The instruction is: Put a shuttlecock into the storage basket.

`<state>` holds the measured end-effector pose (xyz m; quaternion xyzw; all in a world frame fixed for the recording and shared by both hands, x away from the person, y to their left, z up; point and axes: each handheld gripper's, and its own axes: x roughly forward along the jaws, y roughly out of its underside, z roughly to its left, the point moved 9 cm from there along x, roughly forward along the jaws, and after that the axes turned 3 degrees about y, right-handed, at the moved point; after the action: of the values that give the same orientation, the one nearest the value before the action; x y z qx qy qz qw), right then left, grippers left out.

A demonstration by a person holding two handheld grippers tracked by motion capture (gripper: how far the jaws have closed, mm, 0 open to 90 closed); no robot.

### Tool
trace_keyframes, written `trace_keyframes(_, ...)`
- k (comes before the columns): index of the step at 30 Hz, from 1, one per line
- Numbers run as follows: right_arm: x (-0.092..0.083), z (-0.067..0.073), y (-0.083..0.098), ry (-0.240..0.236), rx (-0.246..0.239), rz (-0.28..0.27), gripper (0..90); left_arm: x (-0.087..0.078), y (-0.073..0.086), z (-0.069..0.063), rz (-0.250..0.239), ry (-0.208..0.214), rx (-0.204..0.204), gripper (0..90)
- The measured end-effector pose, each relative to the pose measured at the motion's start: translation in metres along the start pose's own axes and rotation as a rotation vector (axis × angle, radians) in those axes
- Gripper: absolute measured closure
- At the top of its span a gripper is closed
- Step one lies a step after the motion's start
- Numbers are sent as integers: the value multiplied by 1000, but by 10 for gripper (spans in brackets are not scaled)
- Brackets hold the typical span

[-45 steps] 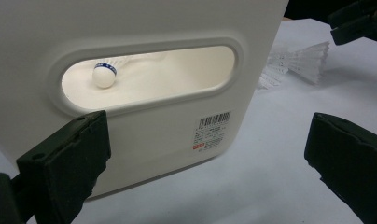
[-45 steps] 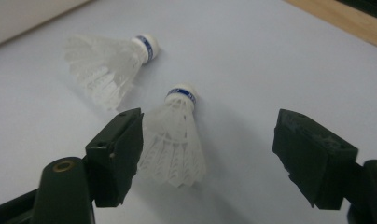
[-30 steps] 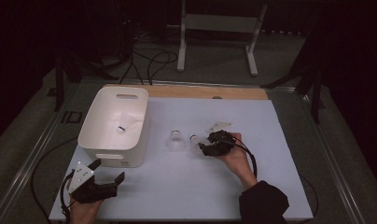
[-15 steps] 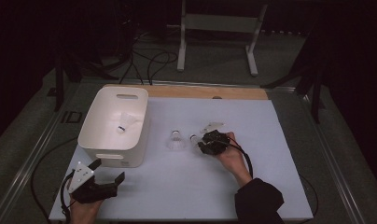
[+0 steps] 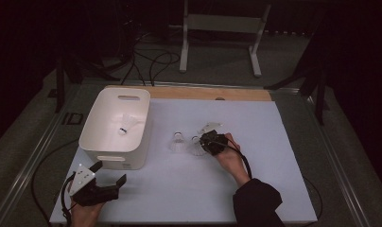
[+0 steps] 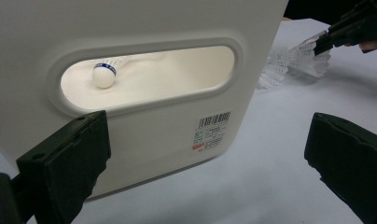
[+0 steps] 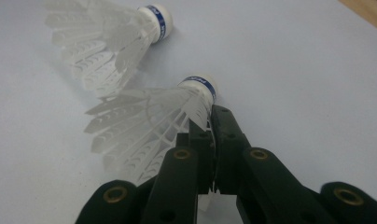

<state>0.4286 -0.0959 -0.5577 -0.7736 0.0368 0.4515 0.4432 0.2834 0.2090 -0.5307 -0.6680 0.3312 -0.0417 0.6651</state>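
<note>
A white feather shuttlecock lies on the pale blue table, and my right gripper is shut on its feathers just below the cork. From above, the right gripper and that shuttlecock sit mid-table. A second shuttlecock lies just left of it. A third shuttlecock rests inside the white bin. My left gripper stands open near the bin's front wall, with nothing between its jaws.
The bin has a handle slot facing the left gripper. A wooden strip runs along the table's far edge. A metal stand and cables lie on the floor beyond. A cable trails from the right gripper.
My right gripper has shifted a little to the left, toward the two shuttlecocks. The left gripper has stayed where it was.
</note>
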Motion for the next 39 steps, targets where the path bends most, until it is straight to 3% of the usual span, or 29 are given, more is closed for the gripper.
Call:
trace_keyframes(16, -9, -5, -4, -20, 76, -17, 882, 0, 0, 0, -2, -3, 3, 10)
trace_keyframes(39, -25, -3, -17, -60, 126, -52, 884, 0, 0, 0, -3, -3, 3, 10)
